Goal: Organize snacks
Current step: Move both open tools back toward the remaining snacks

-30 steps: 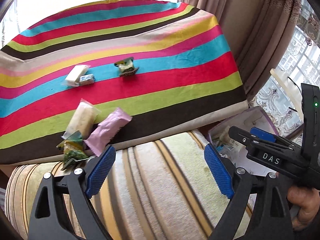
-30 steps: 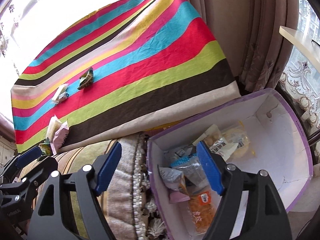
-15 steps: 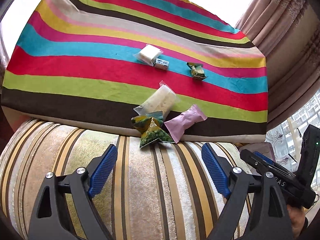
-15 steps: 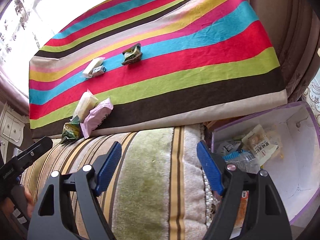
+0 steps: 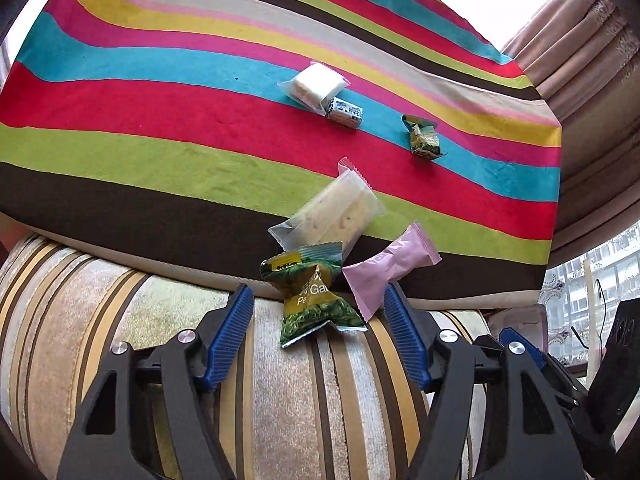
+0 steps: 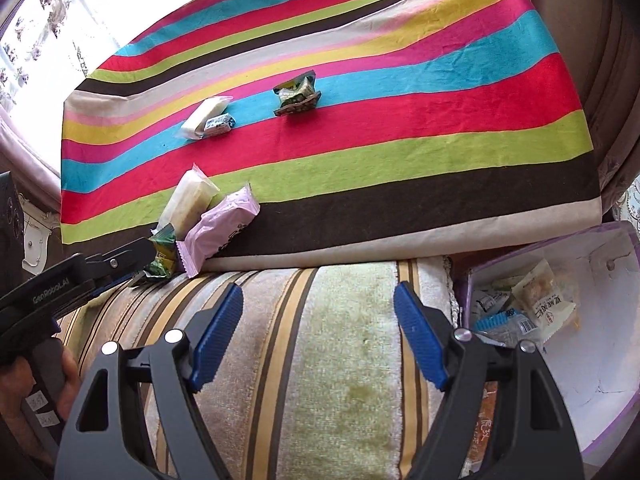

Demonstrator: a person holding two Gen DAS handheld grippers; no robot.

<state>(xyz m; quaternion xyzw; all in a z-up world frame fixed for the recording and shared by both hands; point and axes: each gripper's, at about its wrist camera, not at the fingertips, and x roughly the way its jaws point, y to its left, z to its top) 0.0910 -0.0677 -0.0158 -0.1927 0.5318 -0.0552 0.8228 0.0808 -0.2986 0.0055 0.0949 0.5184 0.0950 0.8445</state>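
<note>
The left tool (image 5: 318, 326) is down at the near edge of the striped cloth (image 5: 168, 92) now, tilted steeply, and its blue pads have just been drawing in, with the green pea packet (image 5: 316, 294) sitting right between them. They are not pressing on it yet: there is a clear gap on the left side and the right pad stands just beside the wrapper, so I would call that tool released, closing in but gripping nothing. That packet looks like the obvious first pick, since it hangs over the cloth's front hem onto the striped sofa cushion (image 5: 304, 408) and is the nearest snack to the person. Just behind it, touching or overlapping, lie the clear-wrapped pale bar (image 5: 332, 212) and the pink wrapper (image 5: 390, 264), so a careless squeeze could catch the pink corner too. Further back on the cloth, well apart from this cluster, sit the white square pack (image 5: 316, 85) with the small blue-and-white sweet (image 5: 345, 112) against it, and a second green packet (image 5: 422, 138) alone to the right. The right tool (image 6: 318, 344) hovers over bare cushion, pads wide apart, plainly empty and released; I would guess it waits there because the purple-edged box (image 6: 608, 364), to the right of the cloth's near corner, already holds several wrapped snacks and is where these loose ones look bound.
</note>
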